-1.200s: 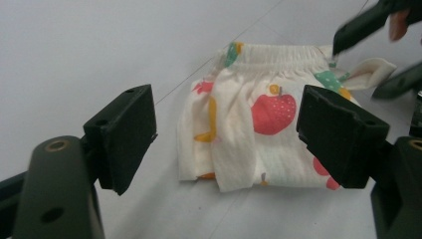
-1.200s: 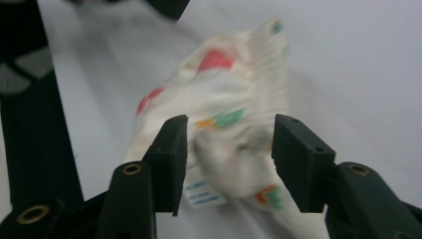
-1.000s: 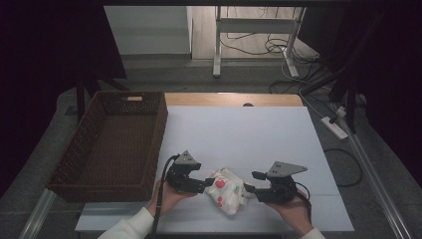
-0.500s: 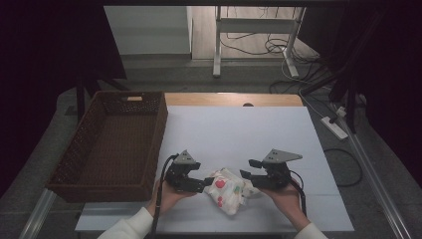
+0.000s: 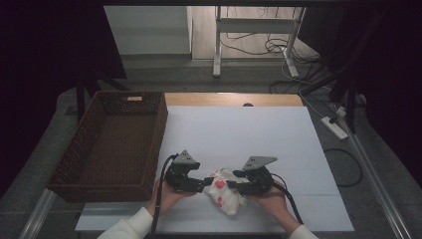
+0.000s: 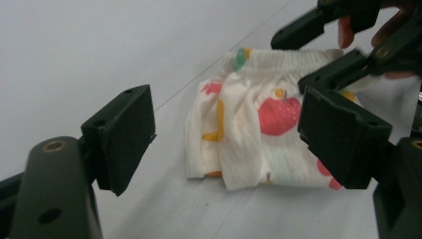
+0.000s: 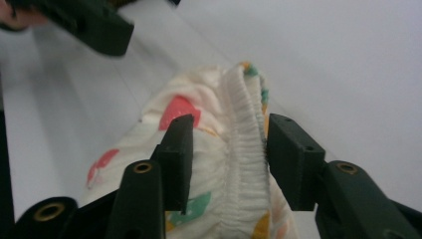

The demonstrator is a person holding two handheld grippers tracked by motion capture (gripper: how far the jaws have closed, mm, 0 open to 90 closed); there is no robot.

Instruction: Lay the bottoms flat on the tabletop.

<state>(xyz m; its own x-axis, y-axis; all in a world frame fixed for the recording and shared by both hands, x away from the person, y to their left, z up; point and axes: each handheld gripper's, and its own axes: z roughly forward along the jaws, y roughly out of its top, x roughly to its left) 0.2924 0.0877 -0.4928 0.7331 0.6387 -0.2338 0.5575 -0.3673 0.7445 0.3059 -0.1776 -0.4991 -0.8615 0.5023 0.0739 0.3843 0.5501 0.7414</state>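
A small folded garment (image 5: pixel 225 191), white with a red, yellow and green fruit print and an elastic waistband, lies on the white tabletop (image 5: pixel 249 139) near the person's edge, directly between the two hand-held grippers; it looks bunched there so that each side can be taken from its own end, probably for straightening or for lifting toward the brown wicker basket (image 5: pixel 114 142) that stands just to the left on the tabletop. The right gripper (image 7: pixel 226 154) comes in from the waistband side and straddles the ribbed elastic band: its jaws have just been closing, with the band and a fold of cloth between them, yet in the right gripper view a sliver of gap remains at each pad, so it looks about to pinch rather than gripping firmly. The left gripper (image 6: pixel 226 137) waits at the opposite end with its jaws spread wide, the folded hem of the garment lying ahead of them and apart from both pads, so it holds nothing. In the left gripper view the right gripper's black jaws bracket the waistband at the far edge of the cloth.
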